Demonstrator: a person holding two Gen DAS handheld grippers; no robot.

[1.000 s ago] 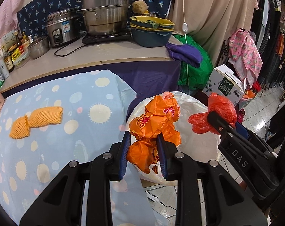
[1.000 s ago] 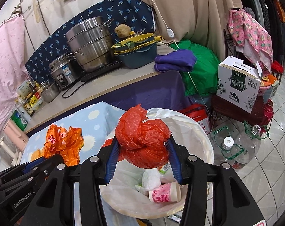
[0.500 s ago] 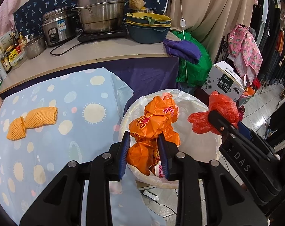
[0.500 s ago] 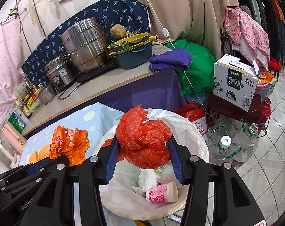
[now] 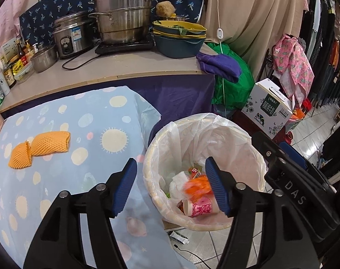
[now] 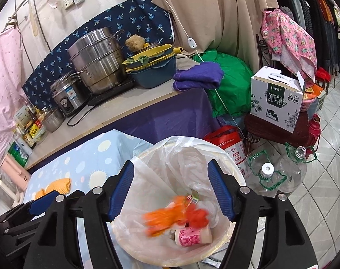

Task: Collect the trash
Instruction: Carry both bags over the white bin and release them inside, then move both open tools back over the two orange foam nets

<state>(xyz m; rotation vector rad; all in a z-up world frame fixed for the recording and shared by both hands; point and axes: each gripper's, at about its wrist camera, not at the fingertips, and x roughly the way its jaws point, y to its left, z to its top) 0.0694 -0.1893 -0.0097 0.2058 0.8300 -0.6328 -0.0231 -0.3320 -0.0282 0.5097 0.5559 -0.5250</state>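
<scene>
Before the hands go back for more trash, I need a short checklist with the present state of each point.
1. Left tool free of trash: ok, jaws opening, nothing between the pads.
2. Right tool free of trash: ok, jaws opening, nothing gripped.
3. Orange bag and red bag inside the bin: ok, both blurred, falling in.
4. Bin liner over the rim: ok.
5. Trash left on the blue cloth: not ok, two orange foam nets remain.
6. Bin has room: ok.
</scene>
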